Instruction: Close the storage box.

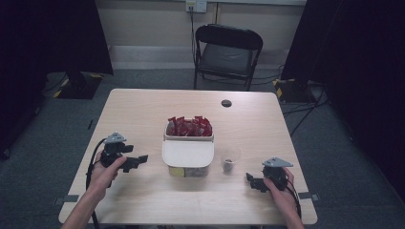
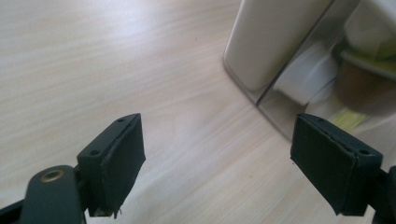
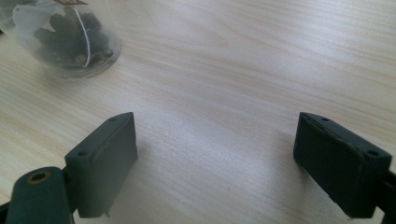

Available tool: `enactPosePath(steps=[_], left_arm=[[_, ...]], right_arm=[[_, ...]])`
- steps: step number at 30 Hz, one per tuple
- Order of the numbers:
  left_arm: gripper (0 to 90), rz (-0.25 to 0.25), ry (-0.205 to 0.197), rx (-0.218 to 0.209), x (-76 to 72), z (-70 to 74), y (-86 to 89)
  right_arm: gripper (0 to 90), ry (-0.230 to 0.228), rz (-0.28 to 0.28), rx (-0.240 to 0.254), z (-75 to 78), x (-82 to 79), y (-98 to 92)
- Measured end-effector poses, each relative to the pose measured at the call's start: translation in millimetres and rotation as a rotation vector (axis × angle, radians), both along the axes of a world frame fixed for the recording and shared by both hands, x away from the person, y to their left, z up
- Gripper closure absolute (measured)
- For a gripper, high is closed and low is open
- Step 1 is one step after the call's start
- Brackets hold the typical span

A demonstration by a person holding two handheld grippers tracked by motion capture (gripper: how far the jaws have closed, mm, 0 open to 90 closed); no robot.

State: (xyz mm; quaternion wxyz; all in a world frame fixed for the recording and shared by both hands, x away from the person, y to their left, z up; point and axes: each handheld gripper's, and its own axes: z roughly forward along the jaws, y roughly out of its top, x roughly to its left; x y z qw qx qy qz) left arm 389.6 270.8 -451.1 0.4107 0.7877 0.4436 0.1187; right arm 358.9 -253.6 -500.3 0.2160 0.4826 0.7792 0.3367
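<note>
Nearest us, both hands rest low on the bench (image 1: 143,109), each holding a tool with its jaws spread wide and nothing between them: the left tool (image 1: 139,160) points toward the containers, the right tool (image 1: 251,182) toward the cup. Just beyond the right tool stands a small clear cup (image 1: 229,162) with a tea bag (image 3: 70,35) lying in its bottom, string running up the wall. In the middle of the bench sits a cream lidded box (image 1: 187,157), its corner just ahead of the left tool's jaws, and touching it behind is an open tub of red sachets (image 1: 189,127). We judge the work is only starting, with a sachet or the cup as the likely target. To do it well, we would bring the right tool level with the cup's wall, centre the jaws around it before closing, and squeeze lightly, since thin clear plastic may buckle or skid. The left tool can steady the box. Farther off stands a folding chair (image 1: 228,52).
</note>
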Motion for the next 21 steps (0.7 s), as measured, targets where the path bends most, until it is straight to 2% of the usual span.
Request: enactPosePath(steps=[1,3,6,8,10,13,15,17,19,21], left_arm=[[17.3,-0.002,0.010,0.016,-0.7,-3.0,0.6],[17.3,0.019,-0.001,0.027,-3.7,-8.5,1.3],[17.2,0.004,0.028,0.058,-5.5,-18.2,2.1],[17.2,0.010,0.039,0.067,-7.0,-24.5,2.7],[17.2,0.009,0.052,0.095,-8.5,-29.4,2.2],[17.2,0.000,0.054,0.135,-12.5,-34.3,1.6],[17.1,0.010,0.055,0.136,-14.1,-39.0,2.0],[15.4,0.021,0.014,0.164,-16.3,-42.9,1.3],[15.4,0.023,-0.010,0.208,-17.2,-44.2,-1.9],[12.9,0.026,-0.027,0.202,-16.0,-46.8,-2.5]], right_arm=[[12.8,-0.001,0.000,0.000,0.0,0.0,0.0],[12.8,0.000,0.000,0.000,0.0,0.0,0.0],[12.8,0.000,0.000,0.000,0.0,0.0,0.0],[12.8,0.000,0.000,0.000,0.0,0.0,0.0],[12.8,0.000,0.000,0.000,0.0,0.0,0.0],[12.8,-0.002,0.001,-0.001,-0.1,0.1,-0.1],[12.9,0.000,0.000,-0.001,0.0,0.0,0.0],[12.8,0.000,0.000,0.000,0.0,0.0,0.0],[12.8,0.000,0.000,0.000,0.0,0.0,0.0],[12.4,-0.001,-0.001,-0.002,-0.1,0.1,0.0]])
